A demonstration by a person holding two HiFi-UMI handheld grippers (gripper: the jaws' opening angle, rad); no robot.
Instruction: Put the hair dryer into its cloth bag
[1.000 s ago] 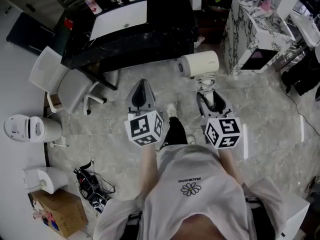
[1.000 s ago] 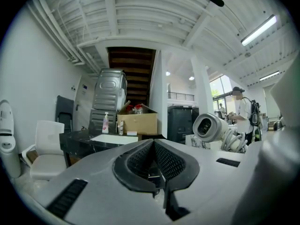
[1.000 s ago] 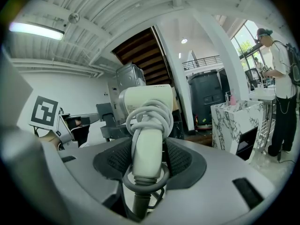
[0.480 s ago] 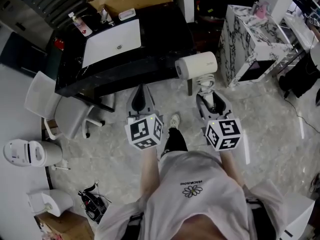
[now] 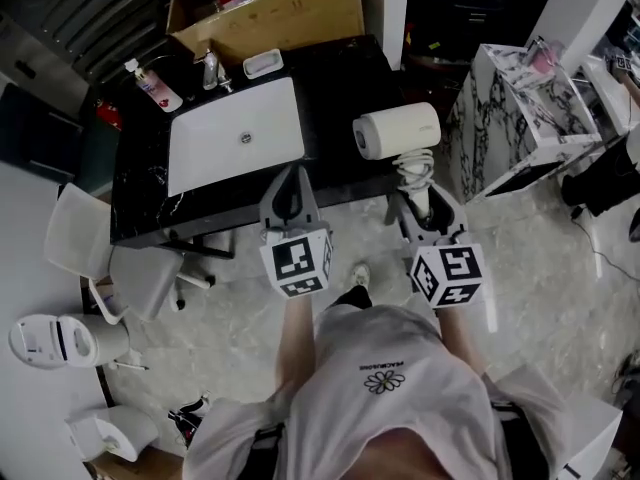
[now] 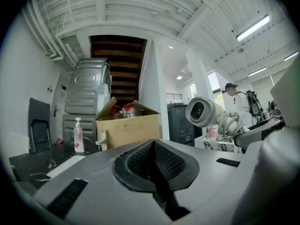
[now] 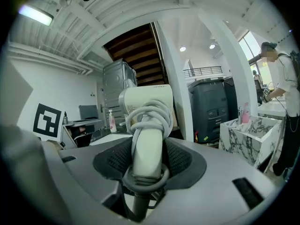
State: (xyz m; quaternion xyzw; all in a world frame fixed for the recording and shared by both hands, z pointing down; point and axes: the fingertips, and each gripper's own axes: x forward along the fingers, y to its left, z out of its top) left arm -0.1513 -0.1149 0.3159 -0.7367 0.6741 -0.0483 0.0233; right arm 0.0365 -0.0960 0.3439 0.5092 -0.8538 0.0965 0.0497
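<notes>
Hair dryer (image 5: 398, 130): cream-white, with a short round barrel. Pale grey cord (image 7: 149, 112) is wound in loops round the handle (image 7: 146, 144). It is held in the air, not resting on anything. The handle is clamped between the wide-set jaws of the right gripper (image 5: 428, 208). The barrel sits crosswise at the handle's far end, dark round opening facing the person's left. It hangs over the near right corner of the black counter (image 5: 340, 88).

The hair dryer (image 5: 397, 130) is cream with a pale grey cord (image 5: 414, 168), the left gripper (image 5: 288, 190) and right gripper (image 5: 426, 193) are grey with black-and-white square-patterned cubes (image 5: 297, 262), the counter (image 5: 340, 78) is black around a white sink (image 5: 220, 163), and the cabinet (image 5: 500, 118) is white with black veining.
</notes>
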